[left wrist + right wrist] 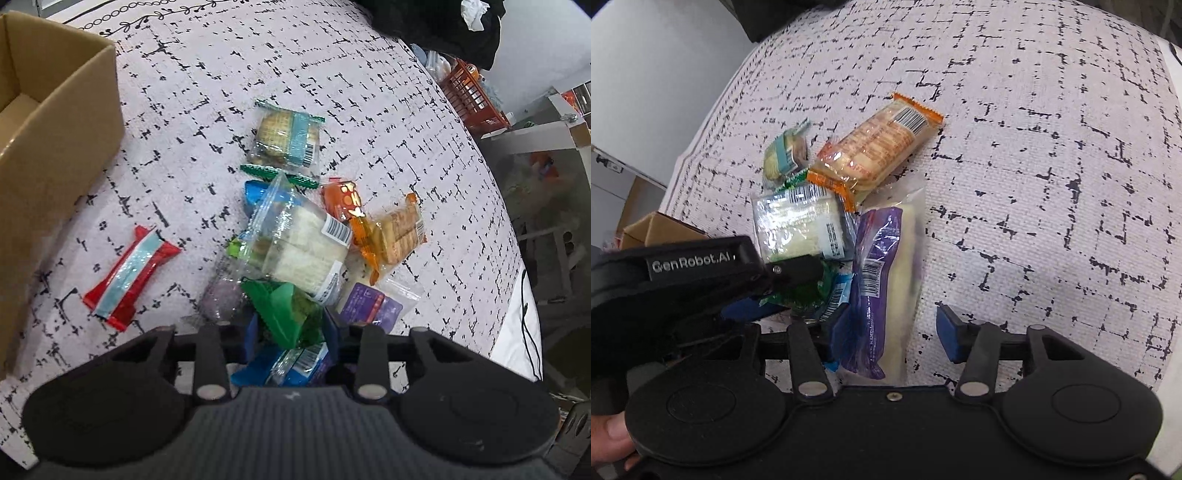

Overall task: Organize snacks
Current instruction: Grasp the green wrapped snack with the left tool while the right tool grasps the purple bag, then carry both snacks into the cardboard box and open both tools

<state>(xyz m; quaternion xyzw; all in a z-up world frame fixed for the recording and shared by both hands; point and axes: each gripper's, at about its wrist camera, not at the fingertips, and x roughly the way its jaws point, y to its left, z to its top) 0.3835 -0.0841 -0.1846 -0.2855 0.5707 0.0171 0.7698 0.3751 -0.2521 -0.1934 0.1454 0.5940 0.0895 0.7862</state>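
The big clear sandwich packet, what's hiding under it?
Under the sandwich packet, a blue wrapper, a green wrapper and an orange packet poke out. Whatever lies beneath its middle is covered.

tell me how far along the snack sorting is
Nothing looks done: the visible part of the cardboard box shows no snacks. In hand: the left gripper straddles a green packet, and the right gripper is open around the purple-labelled packet. Left: the pile, including the orange cracker pack, plus the red bar lying apart.
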